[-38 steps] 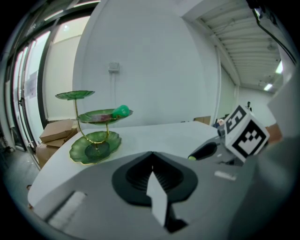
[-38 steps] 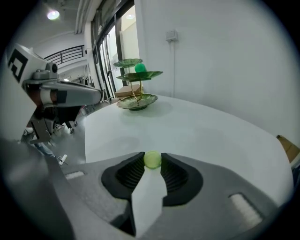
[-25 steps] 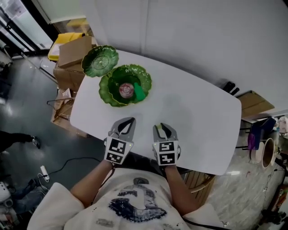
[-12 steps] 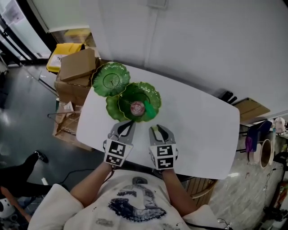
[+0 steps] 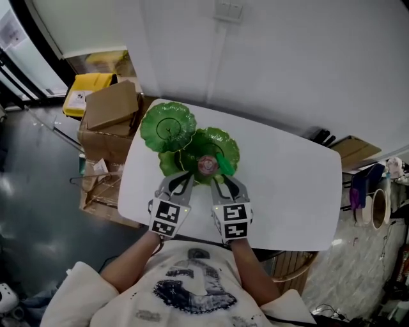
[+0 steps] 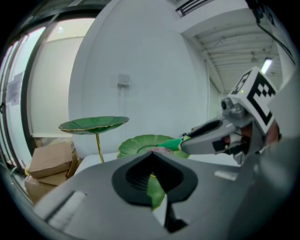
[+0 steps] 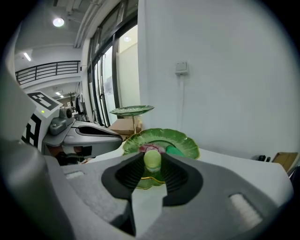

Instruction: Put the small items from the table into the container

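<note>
A green leaf-shaped tiered dish stand (image 5: 192,144) stands at the back left of the white table (image 5: 287,185). Its middle dish (image 7: 161,139) holds a pink item (image 5: 208,165) and a green item (image 5: 225,165). My right gripper (image 5: 225,186) is at that dish's near rim, shut on a small pale-green ball (image 7: 152,161) pinched between its tips. My left gripper (image 5: 181,185) hovers beside it over the lower dish (image 5: 171,163), its tips together with nothing between them. The top dish (image 6: 93,124) rises on a thin gold stem.
Cardboard boxes (image 5: 112,105) and a yellow bin (image 5: 86,86) sit on the floor past the table's left end. A white wall with a socket (image 5: 229,9) runs close behind the table. More clutter lies on the floor at the right (image 5: 374,204).
Both grippers have moved forward from the table's near edge to the dish stand's near rim, side by side. The right gripper has kept the ball.
</note>
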The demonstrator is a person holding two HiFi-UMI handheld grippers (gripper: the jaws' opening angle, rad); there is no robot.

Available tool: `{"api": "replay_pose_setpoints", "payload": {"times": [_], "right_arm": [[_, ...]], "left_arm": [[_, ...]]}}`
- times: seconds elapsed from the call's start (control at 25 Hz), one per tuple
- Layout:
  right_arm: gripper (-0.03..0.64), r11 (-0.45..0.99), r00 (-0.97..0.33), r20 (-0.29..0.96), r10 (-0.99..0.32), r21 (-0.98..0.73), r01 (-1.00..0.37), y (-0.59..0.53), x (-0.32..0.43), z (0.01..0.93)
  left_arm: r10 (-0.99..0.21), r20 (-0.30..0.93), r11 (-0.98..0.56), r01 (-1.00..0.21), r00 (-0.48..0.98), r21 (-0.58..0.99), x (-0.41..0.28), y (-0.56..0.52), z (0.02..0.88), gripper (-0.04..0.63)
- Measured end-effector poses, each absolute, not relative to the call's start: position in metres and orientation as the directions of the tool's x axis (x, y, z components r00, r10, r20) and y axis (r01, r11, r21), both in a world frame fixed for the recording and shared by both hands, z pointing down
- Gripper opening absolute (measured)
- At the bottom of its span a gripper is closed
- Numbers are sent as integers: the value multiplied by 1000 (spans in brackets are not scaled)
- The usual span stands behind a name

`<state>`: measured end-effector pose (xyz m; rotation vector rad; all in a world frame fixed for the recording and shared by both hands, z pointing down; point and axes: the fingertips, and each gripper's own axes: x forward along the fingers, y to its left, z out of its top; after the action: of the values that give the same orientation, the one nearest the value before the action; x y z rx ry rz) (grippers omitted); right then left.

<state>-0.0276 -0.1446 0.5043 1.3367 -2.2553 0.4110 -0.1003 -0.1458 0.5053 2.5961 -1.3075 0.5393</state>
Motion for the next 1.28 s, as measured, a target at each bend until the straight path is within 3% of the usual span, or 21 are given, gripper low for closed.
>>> {"api": "replay_pose_setpoints", "payload": {"times": [1.28], "right_arm": [[109, 440, -326, 603, -728, 45, -897, -183, -62, 517]], "left_arm": [[-698, 372, -658, -753, 612, 5, -124, -170, 498, -10]]}}
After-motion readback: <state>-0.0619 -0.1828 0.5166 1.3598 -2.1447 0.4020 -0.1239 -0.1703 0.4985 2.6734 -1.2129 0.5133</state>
